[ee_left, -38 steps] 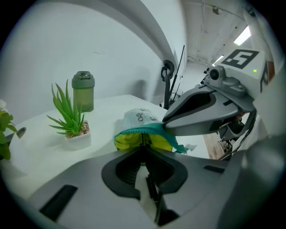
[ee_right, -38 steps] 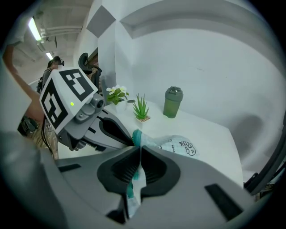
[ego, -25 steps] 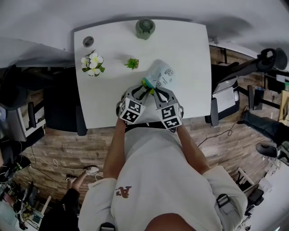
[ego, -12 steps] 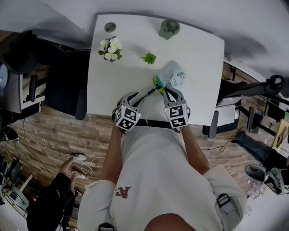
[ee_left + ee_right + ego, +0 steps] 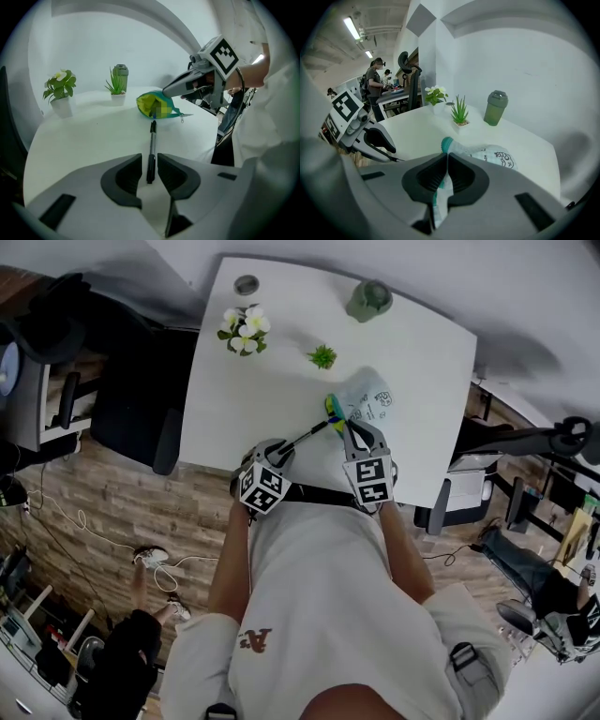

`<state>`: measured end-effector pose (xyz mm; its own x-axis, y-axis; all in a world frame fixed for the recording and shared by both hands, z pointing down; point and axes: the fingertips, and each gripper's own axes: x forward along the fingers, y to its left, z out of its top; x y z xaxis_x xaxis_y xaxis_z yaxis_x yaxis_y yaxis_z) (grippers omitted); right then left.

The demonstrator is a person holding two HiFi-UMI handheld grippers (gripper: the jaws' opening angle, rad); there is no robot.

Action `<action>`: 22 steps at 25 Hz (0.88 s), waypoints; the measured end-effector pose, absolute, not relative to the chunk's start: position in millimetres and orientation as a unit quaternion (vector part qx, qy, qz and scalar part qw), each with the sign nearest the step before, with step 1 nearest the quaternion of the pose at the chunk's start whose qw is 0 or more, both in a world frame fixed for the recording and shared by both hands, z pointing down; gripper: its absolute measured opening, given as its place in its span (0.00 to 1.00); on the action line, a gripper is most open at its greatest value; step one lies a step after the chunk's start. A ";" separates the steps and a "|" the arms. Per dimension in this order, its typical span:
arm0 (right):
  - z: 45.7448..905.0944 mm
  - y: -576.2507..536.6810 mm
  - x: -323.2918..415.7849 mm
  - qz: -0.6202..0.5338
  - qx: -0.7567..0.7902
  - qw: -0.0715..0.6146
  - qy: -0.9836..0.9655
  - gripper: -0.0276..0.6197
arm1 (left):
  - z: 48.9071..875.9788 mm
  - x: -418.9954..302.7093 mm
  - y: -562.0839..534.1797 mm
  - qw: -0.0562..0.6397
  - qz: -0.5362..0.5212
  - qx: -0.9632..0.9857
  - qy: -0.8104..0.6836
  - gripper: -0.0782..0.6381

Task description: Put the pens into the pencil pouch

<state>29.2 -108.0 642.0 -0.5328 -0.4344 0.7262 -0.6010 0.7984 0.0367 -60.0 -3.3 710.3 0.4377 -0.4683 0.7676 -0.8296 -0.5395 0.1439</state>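
Observation:
A black and silver pen (image 5: 151, 149) sits between the jaws of my left gripper (image 5: 150, 165), which have just been closing and now grip it. The pen (image 5: 309, 434) points at the yellow-green mouth of the pencil pouch (image 5: 156, 105), its tip just short of it. The white printed pouch (image 5: 371, 399) lies on the white table (image 5: 262, 390). My right gripper (image 5: 446, 164) is shut on the pouch's teal-trimmed edge (image 5: 446, 144) and holds the mouth up. In the head view the left gripper (image 5: 281, 452) is near the table's front edge and the right gripper (image 5: 350, 430) is at the pouch.
A pot of white flowers (image 5: 242, 329), a small green plant (image 5: 322, 356), a green bottle (image 5: 369, 299) and a grey round cap (image 5: 247, 284) stand along the far side. A dark chair (image 5: 136, 413) is at the table's left. People stand in the background (image 5: 375, 79).
My left gripper has drawn back from the pouch toward the table's front edge, so more of the pen shows between it and the mouth. The right gripper has stayed on the pouch.

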 end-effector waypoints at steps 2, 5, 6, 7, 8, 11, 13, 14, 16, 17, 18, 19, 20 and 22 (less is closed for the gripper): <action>642.9 -108.6 28.5 0.109 0.297 0.381 -0.869 0.06 | 717.2 -59.8 -0.2 0.263 0.354 0.804 -0.399 0.24; 644.3 -109.2 28.4 0.109 0.297 0.381 -0.869 0.06 | 724.0 -60.7 1.7 0.254 0.367 0.802 -0.398 0.22; 644.2 -109.2 28.7 0.109 0.297 0.382 -0.868 0.06 | 724.4 -61.7 1.1 0.251 0.369 0.801 -0.399 0.18; 643.9 -109.1 29.0 0.109 0.298 0.382 -0.868 0.06 | 724.2 -62.5 0.6 0.251 0.370 0.801 -0.398 0.17; 643.5 -109.0 29.2 0.109 0.299 0.382 -0.868 0.06 | 723.7 -62.8 0.3 0.253 0.370 0.802 -0.395 0.17; 642.5 -109.0 29.4 0.109 0.302 0.381 -0.867 0.06 | 719.5 -63.3 -0.2 0.257 0.367 0.807 -0.384 0.17; 641.3 -109.7 29.9 0.109 0.305 0.380 -0.866 0.06 | 713.3 -64.4 -2.0 0.255 0.362 0.811 -0.383 0.16; 640.6 -110.1 30.2 0.110 0.307 0.379 -0.866 0.06 | 709.3 -65.0 -3.4 0.254 0.359 0.813 -0.383 0.16; 639.4 -110.8 30.5 0.110 0.311 0.376 -0.866 0.06 | 700.5 -66.0 -7.4 0.250 0.351 0.818 -0.382 0.16; 638.9 -111.0 30.5 0.111 0.313 0.375 -0.866 0.06 | 696.1 -66.2 -9.7 0.247 0.348 0.821 -0.380 0.16; 638.2 -111.3 30.5 0.111 0.315 0.374 -0.865 0.06 | 692.2 -66.0 -12.1 0.243 0.346 0.824 -0.377 0.16; 637.4 -111.6 30.6 0.111 0.317 0.373 -0.865 0.06 | 689.1 -65.3 -14.8 0.240 0.345 0.827 -0.373 0.16; 636.4 -112.0 30.9 0.111 0.319 0.372 -0.864 0.06 | 686.6 -64.2 -17.6 0.238 0.345 0.830 -0.369 0.16; 634.1 -112.4 31.6 0.111 0.323 0.370 -0.864 0.06 | 682.7 -60.9 -23.6 0.234 0.344 0.834 -0.361 0.16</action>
